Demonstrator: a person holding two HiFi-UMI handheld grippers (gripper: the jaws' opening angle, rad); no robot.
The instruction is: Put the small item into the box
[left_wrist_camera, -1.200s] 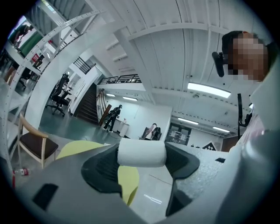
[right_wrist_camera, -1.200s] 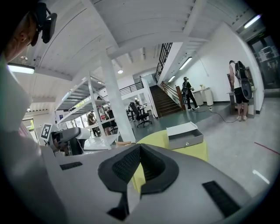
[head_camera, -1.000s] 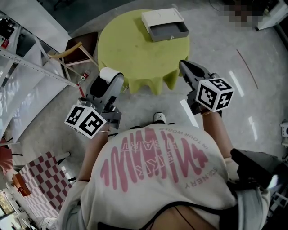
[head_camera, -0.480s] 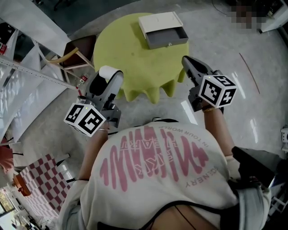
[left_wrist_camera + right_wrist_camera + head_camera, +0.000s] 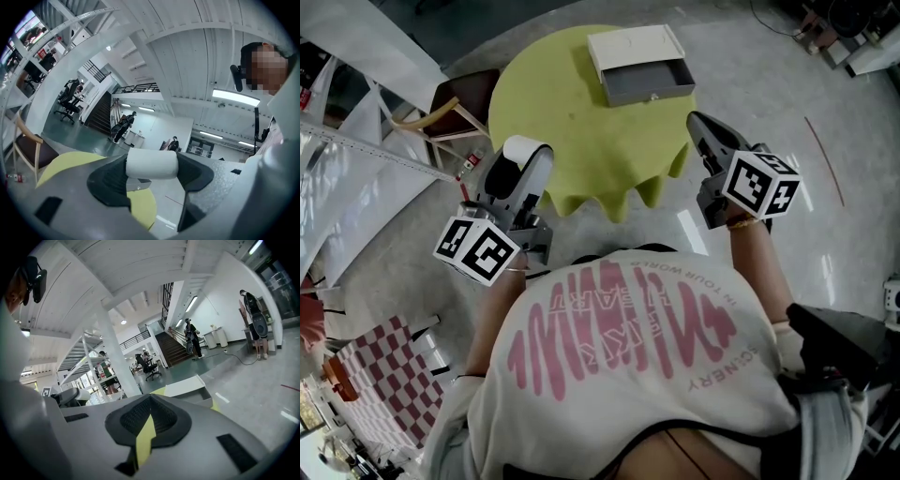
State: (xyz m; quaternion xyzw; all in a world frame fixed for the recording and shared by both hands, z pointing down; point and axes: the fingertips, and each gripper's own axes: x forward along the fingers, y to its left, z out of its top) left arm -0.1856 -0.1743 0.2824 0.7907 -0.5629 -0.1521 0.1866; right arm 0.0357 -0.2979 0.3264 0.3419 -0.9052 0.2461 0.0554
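Where the table (image 5: pixel 572 122) sits: upper middle of the head view; round, under a yellow-green cloth.
Box (image 5: pixel 636 47): white, on the far right part of the table, upper centre of the frame; its grey drawer (image 5: pixel 649 82) is pulled out toward me. It also shows right of centre in the right gripper view.
Left gripper (image 5: pixel 523 159): left of centre in the head view, over the floor just off the table's near-left edge. I read the tongs as pinching the small white roll (image 5: pixel 151 163) crosswise, one end against each pad.
Small white roll: off the table, well apart from the box.
Right gripper (image 5: pixel 701 127): right of centre, tips just beside the table's right edge, pointing up the frame. Tongs pressed nearly together; only a thin slit shows, with nothing between them.
Marker cubes: left one (image 5: pixel 478 250) at lower left of centre, right one (image 5: pixel 761 185) at right.
Chair (image 5: pixel 464 98): wooden, upper left, beside the table.
Person: white shirt with pink print fills the lower frame.
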